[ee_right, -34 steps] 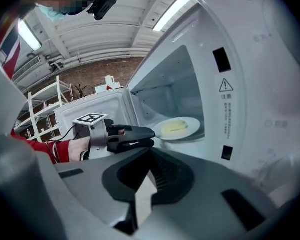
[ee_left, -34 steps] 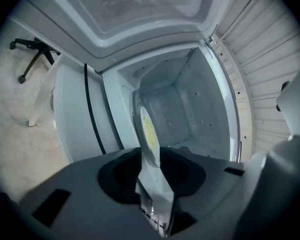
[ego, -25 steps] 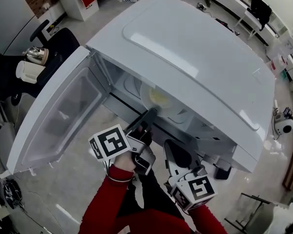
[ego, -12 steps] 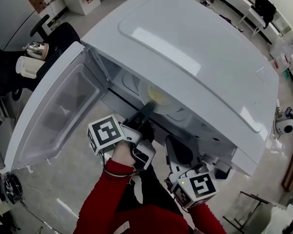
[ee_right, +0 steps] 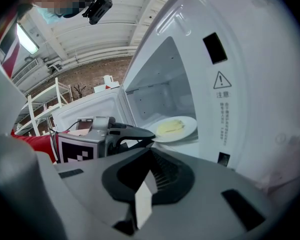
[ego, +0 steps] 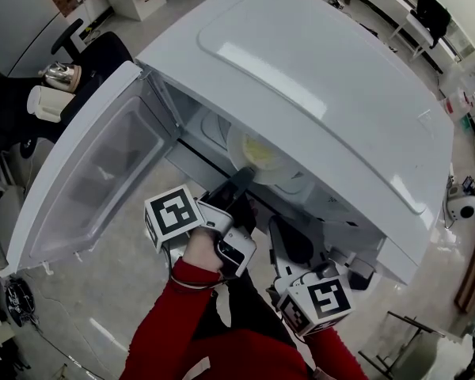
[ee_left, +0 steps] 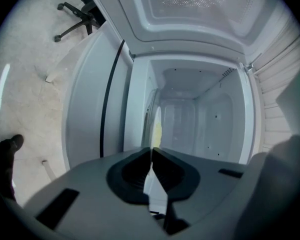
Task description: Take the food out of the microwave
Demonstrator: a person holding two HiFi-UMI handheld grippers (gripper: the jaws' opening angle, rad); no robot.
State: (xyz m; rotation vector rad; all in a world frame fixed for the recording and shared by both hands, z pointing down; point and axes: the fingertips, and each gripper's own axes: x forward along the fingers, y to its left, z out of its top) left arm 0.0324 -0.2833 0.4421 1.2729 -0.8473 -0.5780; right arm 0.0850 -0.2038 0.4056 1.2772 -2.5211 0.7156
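Both jaws of left gripper point(ego: 248, 179), just closing, seemingly pinch the plate point(ee_right: 188, 124) rim

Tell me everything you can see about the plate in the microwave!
The plate is round, white and smooth, like china. It lies flat inside the open microwave, close to the front. A pale yellow piece of food rests on its middle. The left claw has just been closing and now looks to be pinching the plate's near rim. Nothing else is seen touching the plate.
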